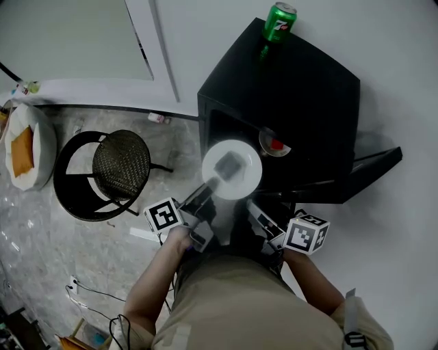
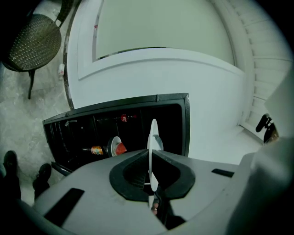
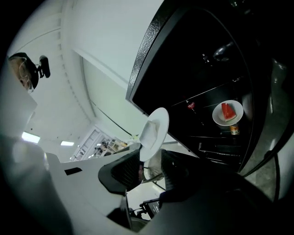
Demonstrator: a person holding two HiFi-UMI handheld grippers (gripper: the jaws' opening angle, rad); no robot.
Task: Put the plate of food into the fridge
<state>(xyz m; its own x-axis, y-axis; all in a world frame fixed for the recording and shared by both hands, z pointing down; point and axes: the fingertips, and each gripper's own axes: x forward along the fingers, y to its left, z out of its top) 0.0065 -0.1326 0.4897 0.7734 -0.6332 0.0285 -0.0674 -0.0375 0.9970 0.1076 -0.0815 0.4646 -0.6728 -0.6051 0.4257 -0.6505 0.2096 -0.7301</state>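
A white plate (image 1: 231, 169) with a pale piece of food (image 1: 229, 164) on it hangs in front of the open black fridge (image 1: 301, 89). My left gripper (image 1: 205, 193) is shut on the plate's near left rim. In the left gripper view the plate (image 2: 153, 147) stands edge-on, pinched between the jaws of the left gripper (image 2: 152, 183). My right gripper (image 1: 256, 208) is at the plate's near right rim. In its own view the right gripper (image 3: 150, 169) stands open with the plate's (image 3: 155, 131) rim between its jaws, which do not press on it.
Inside the fridge sit a second plate with red food (image 1: 275, 144) and a small bottle (image 2: 95, 149). The fridge door (image 1: 373, 164) swings open to the right. A green can (image 1: 280, 20) stands on top. A round wicker chair (image 1: 113, 171) stands left of the fridge.
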